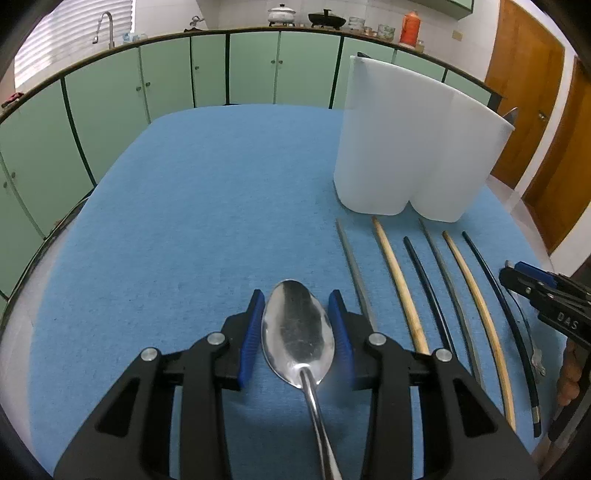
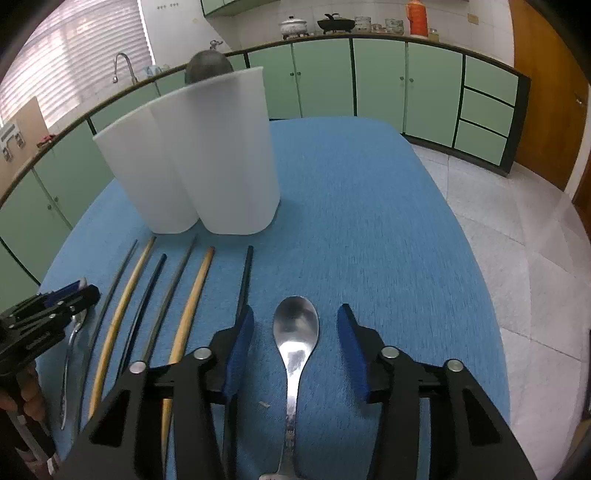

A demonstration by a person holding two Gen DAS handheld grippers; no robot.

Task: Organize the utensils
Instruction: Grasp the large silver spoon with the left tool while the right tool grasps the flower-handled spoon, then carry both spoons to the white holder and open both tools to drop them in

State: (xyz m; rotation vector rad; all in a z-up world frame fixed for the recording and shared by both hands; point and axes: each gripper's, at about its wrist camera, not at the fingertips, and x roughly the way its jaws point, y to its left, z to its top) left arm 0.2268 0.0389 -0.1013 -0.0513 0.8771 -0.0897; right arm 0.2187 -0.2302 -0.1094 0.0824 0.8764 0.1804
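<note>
A white two-compartment utensil holder [image 1: 413,147] [image 2: 192,158] stands on the blue table cloth [image 1: 207,206]. Several chopsticks [image 1: 402,284] [image 2: 147,306], grey, wooden and black, lie in a row in front of it. My left gripper [image 1: 297,321] is open, its blue pads on either side of a steel spoon's bowl [image 1: 297,332]; it also shows in the right wrist view [image 2: 66,295]. My right gripper [image 2: 295,328] is open around a second steel spoon [image 2: 295,332] lying on the cloth; it shows in the left wrist view [image 1: 517,275].
Green cabinets [image 1: 166,81] with a counter, sink tap [image 1: 105,26], pots [image 2: 293,26] and an orange flask [image 2: 416,16] run behind the table. Tiled floor [image 2: 517,240] and a wooden door [image 1: 524,92] lie to the right. A dark round object [image 2: 207,64] pokes above the holder.
</note>
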